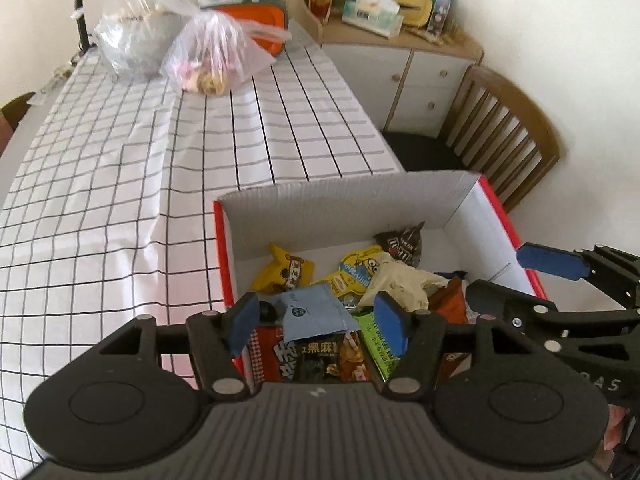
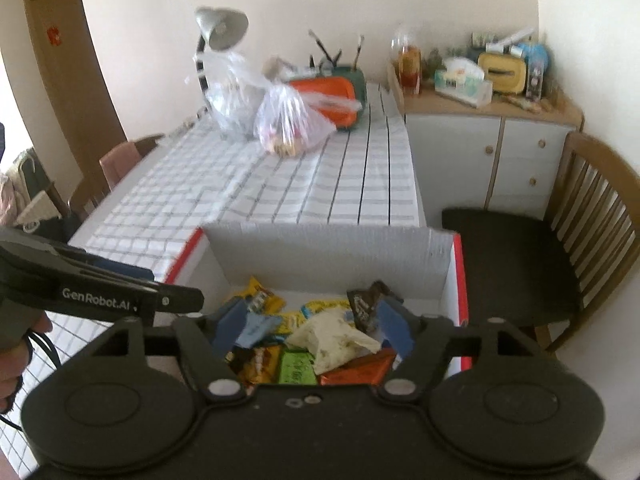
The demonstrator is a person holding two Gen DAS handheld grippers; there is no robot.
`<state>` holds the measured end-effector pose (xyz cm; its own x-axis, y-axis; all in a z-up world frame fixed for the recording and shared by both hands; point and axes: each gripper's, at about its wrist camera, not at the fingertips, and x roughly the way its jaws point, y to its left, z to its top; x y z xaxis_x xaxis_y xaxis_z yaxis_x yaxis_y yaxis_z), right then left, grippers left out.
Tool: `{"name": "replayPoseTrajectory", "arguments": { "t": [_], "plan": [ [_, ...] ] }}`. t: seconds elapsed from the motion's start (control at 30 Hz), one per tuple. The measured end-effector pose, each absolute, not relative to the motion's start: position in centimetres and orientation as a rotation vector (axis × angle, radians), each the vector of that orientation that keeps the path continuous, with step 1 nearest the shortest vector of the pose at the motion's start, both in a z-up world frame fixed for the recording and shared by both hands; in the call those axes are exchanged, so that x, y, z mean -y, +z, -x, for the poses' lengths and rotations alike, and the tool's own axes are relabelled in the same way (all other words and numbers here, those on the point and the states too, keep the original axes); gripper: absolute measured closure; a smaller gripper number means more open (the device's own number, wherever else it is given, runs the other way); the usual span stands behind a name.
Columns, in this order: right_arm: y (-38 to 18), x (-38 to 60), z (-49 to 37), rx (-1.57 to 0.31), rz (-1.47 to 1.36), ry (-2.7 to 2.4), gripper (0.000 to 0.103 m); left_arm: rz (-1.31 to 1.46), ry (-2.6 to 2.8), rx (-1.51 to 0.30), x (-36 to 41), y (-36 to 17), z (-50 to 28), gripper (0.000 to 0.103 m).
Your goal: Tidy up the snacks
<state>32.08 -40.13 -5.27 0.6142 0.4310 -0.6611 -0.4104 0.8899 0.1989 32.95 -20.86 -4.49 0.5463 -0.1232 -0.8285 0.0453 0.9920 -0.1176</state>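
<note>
A red-and-white cardboard box [image 1: 340, 208] [image 2: 320, 248] stands at the table's near right corner, filled with several snack packets. Among them are a yellow packet [image 1: 286, 268], a brown candy bag [image 1: 402, 244] [image 2: 364, 304], a cream wrapper [image 1: 396, 280] [image 2: 332, 336], a light blue packet [image 1: 316, 312] and a green packet [image 2: 296, 368]. My left gripper [image 1: 316, 316] hovers open above the box's near left part, over the blue packet, with its pads clear of it. My right gripper [image 2: 312, 322] hangs open over the pile, holding nothing. Its blue pad [image 1: 552, 260] shows at the box's right wall.
A grid-patterned tablecloth [image 1: 140, 160] covers the table. Two filled plastic bags [image 1: 208, 60] [image 2: 288, 120], an orange case [image 1: 260, 20] and a desk lamp [image 2: 220, 28] stand at the far end. A wooden chair [image 2: 560, 240] and a cluttered white cabinet [image 2: 492, 152] are to the right.
</note>
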Motion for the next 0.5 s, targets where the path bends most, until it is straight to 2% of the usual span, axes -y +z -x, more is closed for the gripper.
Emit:
{"name": "replayPoseTrajectory", "arguments": {
  "t": [0.17, 0.27, 0.43, 0.5],
  "plan": [
    [-3.8, 40.0, -29.9, -0.719, -0.043, 0.486, 0.015, 0.08, -0.12, -0.93, 20.2, -3.1, -30.6, 0.038],
    [-3.1, 39.9, -28.5, -0.696, -0.057, 0.476, 0.014, 0.086, -0.126, -0.898, 19.5, -2.4, -29.3, 0.033],
    [-2.2, 39.7, -26.5, -0.667, -0.062, 0.464, 0.012, 0.08, -0.141, -0.85, 18.6, -1.5, -27.2, 0.032],
    [-1.9, 39.7, -25.8, -0.659, -0.07, 0.458, 0.009, 0.077, -0.151, -0.838, 18.3, -1.2, -26.4, 0.03]
  ]
}}
